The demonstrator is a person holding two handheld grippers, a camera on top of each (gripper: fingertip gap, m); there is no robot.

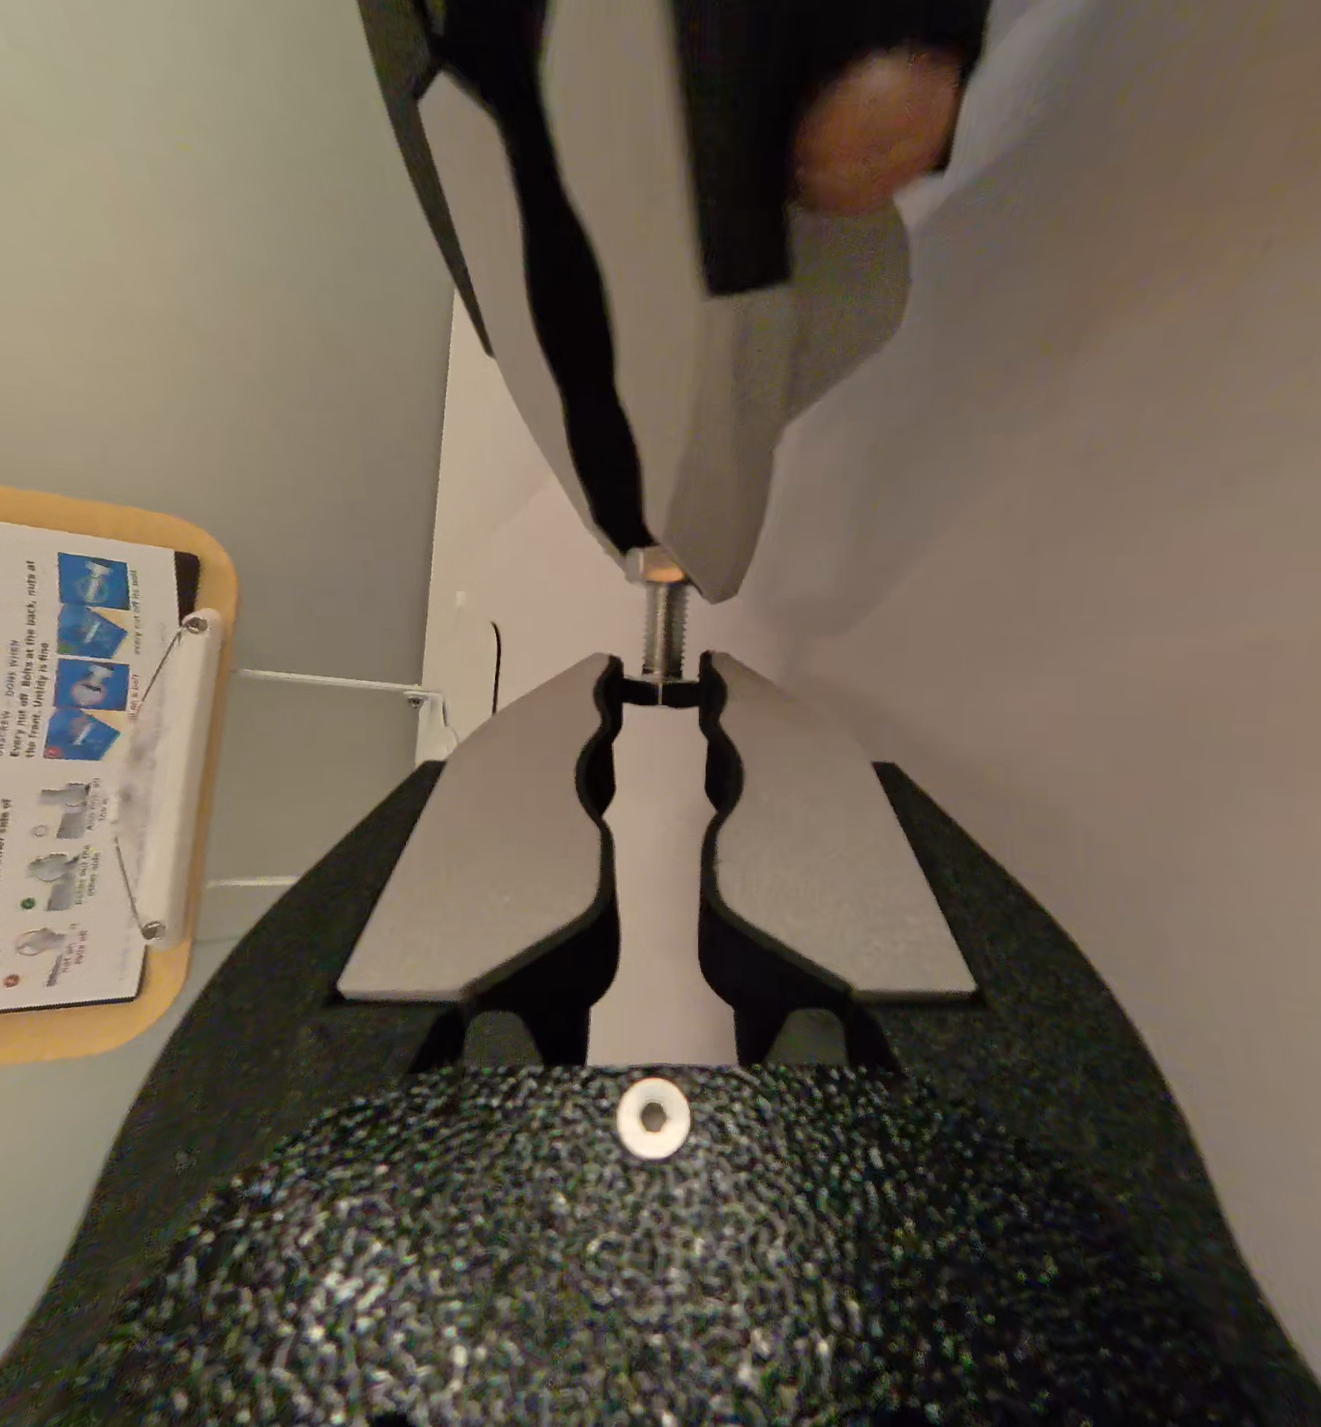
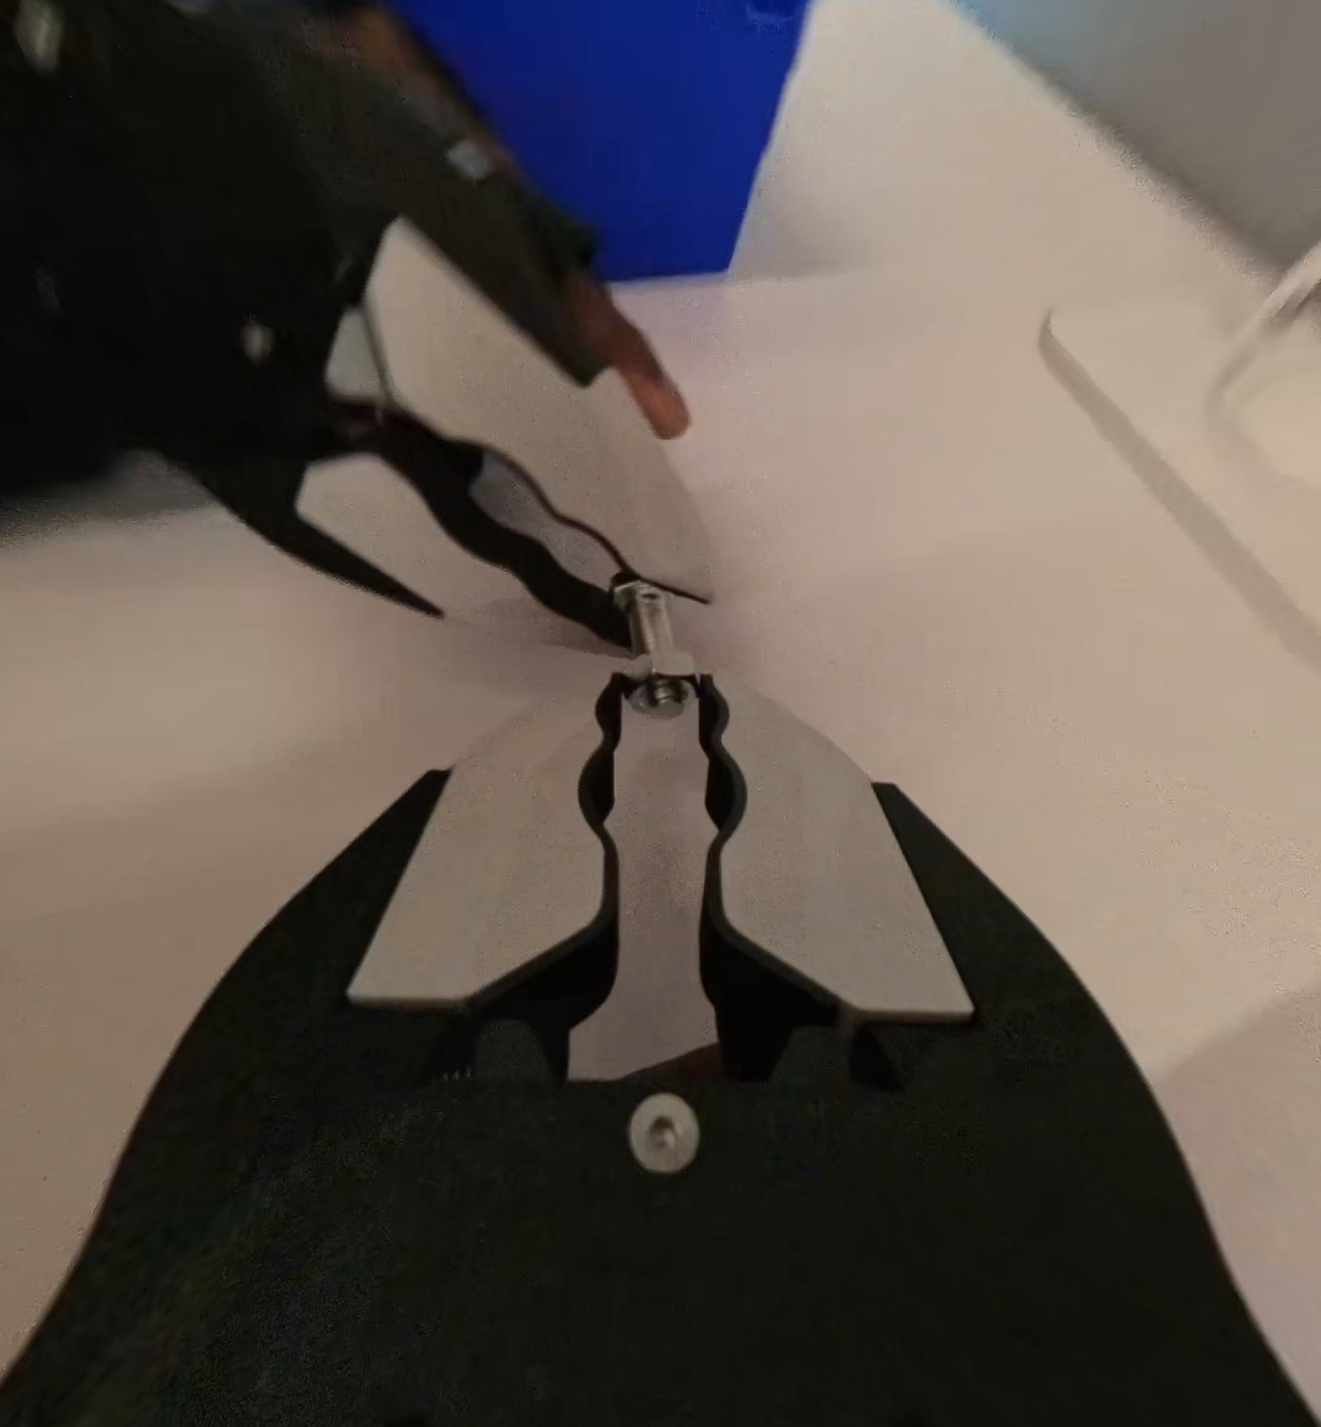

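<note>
A silver bolt (image 1: pixel 663 629) spans the gap between my two grippers. In the left wrist view, my left gripper (image 1: pixel 661 683) is shut on the bolt's head, which shows edge-on between its pads. The threaded shaft runs away from it to a hex nut (image 1: pixel 651 570), which my right gripper (image 1: pixel 657 575) grips from above. In the right wrist view, my right gripper (image 2: pixel 663 686) is shut on the nut (image 2: pixel 669 664), with the bolt's tip poking through toward the camera. My left gripper (image 2: pixel 634 598) holds the far end of the bolt (image 2: pixel 645 629) there.
A wooden clipboard with a printed sheet (image 1: pixel 78 772) hangs at the left on a grey wall. A blue box (image 2: pixel 641 131) stands at the back of the white surface (image 2: pixel 178 733). A clear container (image 2: pixel 1221 463) sits at the right. A person's fingertip (image 2: pixel 653 394) shows on the left gripper.
</note>
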